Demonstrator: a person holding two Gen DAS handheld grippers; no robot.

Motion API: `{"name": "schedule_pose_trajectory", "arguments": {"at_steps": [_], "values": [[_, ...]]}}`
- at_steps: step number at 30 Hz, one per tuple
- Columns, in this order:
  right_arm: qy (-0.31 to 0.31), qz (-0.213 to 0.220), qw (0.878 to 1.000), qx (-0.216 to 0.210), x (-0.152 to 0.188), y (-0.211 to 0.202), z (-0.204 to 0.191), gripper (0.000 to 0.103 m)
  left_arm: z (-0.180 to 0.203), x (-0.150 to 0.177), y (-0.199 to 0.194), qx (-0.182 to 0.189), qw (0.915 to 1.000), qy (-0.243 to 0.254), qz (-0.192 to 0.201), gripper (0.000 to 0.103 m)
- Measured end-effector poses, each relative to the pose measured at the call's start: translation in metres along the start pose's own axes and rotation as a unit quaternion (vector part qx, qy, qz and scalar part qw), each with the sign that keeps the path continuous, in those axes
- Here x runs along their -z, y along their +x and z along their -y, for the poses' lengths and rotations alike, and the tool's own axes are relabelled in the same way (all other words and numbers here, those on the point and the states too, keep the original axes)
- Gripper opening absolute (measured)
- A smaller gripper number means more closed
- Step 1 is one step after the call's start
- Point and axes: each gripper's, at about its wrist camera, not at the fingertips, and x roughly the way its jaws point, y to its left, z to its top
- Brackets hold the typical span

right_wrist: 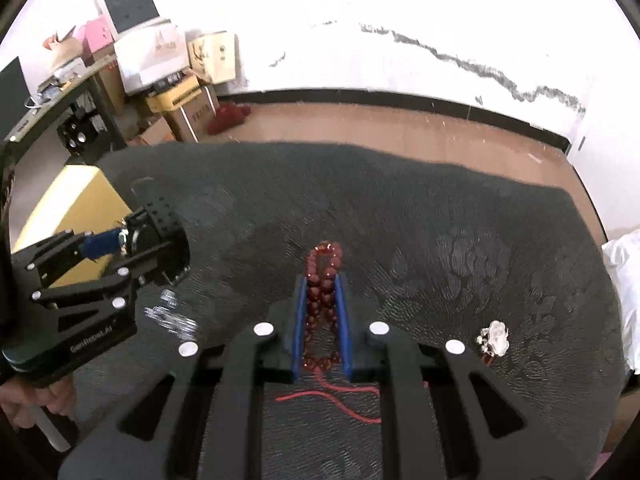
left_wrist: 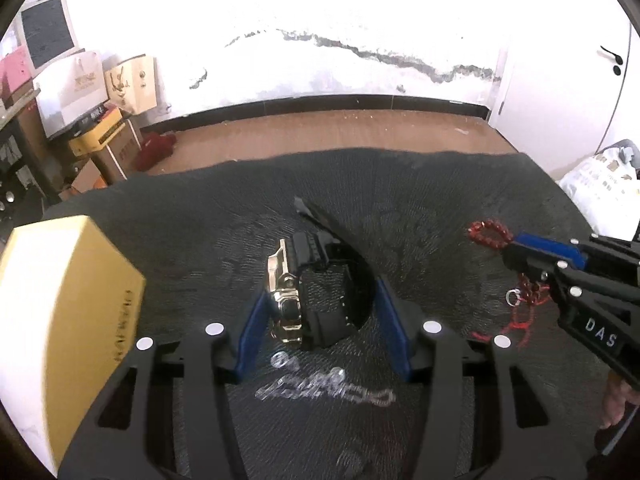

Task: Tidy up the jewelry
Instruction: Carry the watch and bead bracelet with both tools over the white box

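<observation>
My left gripper is shut on a watch with a gold case and black strap, held above the dark cloth; it also shows in the right wrist view. My right gripper is shut on a red bead bracelet whose red cord trails down behind the fingers. The same bracelet shows at the right of the left wrist view. A clear crystal bracelet lies on the cloth under the left gripper. A yellow box stands at the left.
A dark patterned cloth covers the table. A small silver-white charm lies on it at the right. Stacked cartons and an old monitor stand by the far wall. A white bag sits beyond the table's right edge.
</observation>
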Motion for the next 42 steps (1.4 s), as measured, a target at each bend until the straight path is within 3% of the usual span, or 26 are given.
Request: {"name": "schedule_pose_trajectory", "arguments": {"at_steps": [6,10,18,22,27,31,42], "values": [[-0.027,0.036,0.999,-0.019,-0.017,-0.053,-0.055,0.015,-0.033,-0.003,-0.062,-0.010,0.9997,-0.009,0.019,0.051],[-0.043,0.049,0.997,-0.037,-0.027,-0.076,-0.099,0.015,-0.074,0.000,-0.114,-0.025,0.9987,-0.026,0.035,0.051],[-0.096,0.058,0.989,-0.092,-0.040,-0.106,-0.226,0.015,-0.172,0.028,-0.192,-0.077,0.9927,-0.074,0.056,0.051],[-0.124,0.053,0.984,-0.120,-0.041,-0.108,-0.298,0.015,-0.226,0.053,-0.213,-0.105,0.9868,-0.109,0.057,0.051],[-0.150,0.037,0.977,-0.146,-0.038,-0.092,-0.373,0.015,-0.285,0.085,-0.220,-0.139,0.9783,-0.147,0.046,0.051],[-0.155,0.020,0.976,-0.152,-0.033,-0.068,-0.409,0.015,-0.317,0.101,-0.208,-0.148,0.9735,-0.170,0.039,0.051],[-0.143,-0.013,0.983,-0.114,-0.018,-0.010,-0.415,0.015,-0.338,0.110,-0.155,-0.130,0.9756,-0.177,-0.006,0.051]]}}
